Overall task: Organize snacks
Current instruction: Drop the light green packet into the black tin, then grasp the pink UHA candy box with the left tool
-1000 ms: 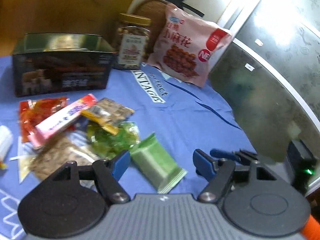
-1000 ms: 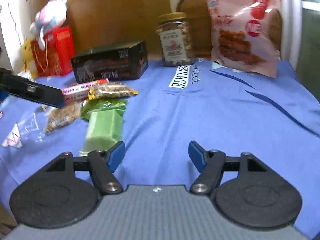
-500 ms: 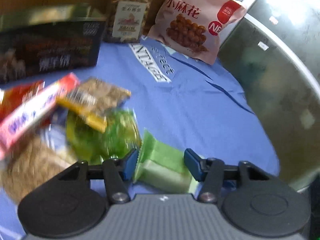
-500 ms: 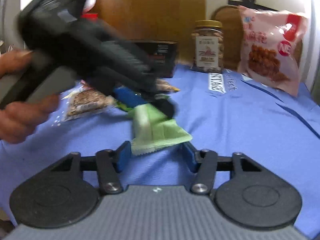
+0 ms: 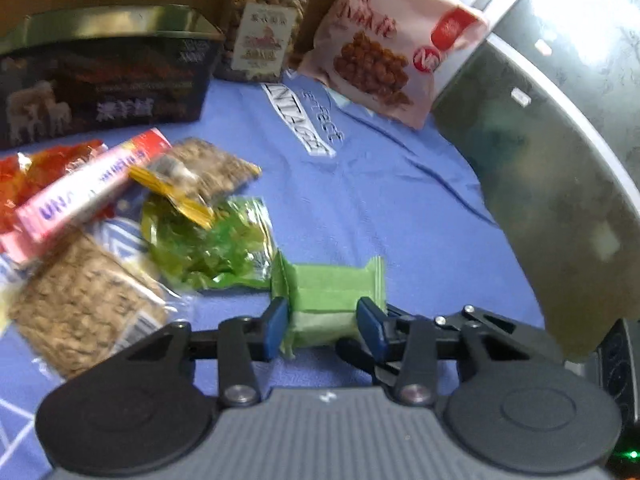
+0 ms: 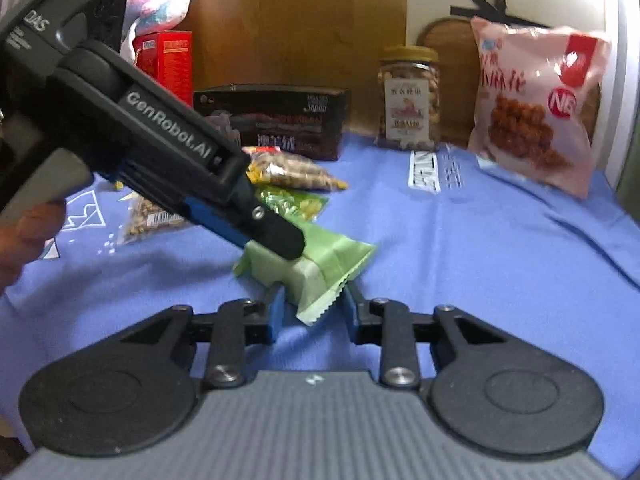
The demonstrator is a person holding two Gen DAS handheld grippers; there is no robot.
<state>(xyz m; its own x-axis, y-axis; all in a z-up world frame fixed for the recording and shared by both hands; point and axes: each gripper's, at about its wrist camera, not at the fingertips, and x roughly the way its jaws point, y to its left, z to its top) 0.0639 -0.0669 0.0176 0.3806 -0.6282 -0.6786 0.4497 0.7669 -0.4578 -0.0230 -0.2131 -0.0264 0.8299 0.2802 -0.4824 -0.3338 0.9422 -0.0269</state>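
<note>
while both grippers crowd the same green packet [image 5: 328,304], the step in hand looks like a two-handed pickup of one snack from the loose pile on the blue cloth [image 5: 380,200]. the left gripper [image 5: 323,322] has just been closing, and its blue pads now sit against the packet's two sides, so it reads as a narrow grip on the packet. the right gripper [image 6: 312,312] has also just been closing; the packet's crimped end lies between its fingers, which stand narrow, but a small gap seems to remain on at least one side, so i judge it not yet clamped.

the packet lies at the near edge of the pile, just beside a crinkly green bag [image 5: 208,240], with its near end tilted up off the cloth in the right wrist view. behind stand a dark box [image 6: 276,120], a jar [image 6: 408,104] and a pink bag [image 6: 532,108].

next, probably, the right fingers finish closing or back off, since one firm hold is enough. then the packet wants lifting clear without dragging its neighbours, likely toward the box.
</note>
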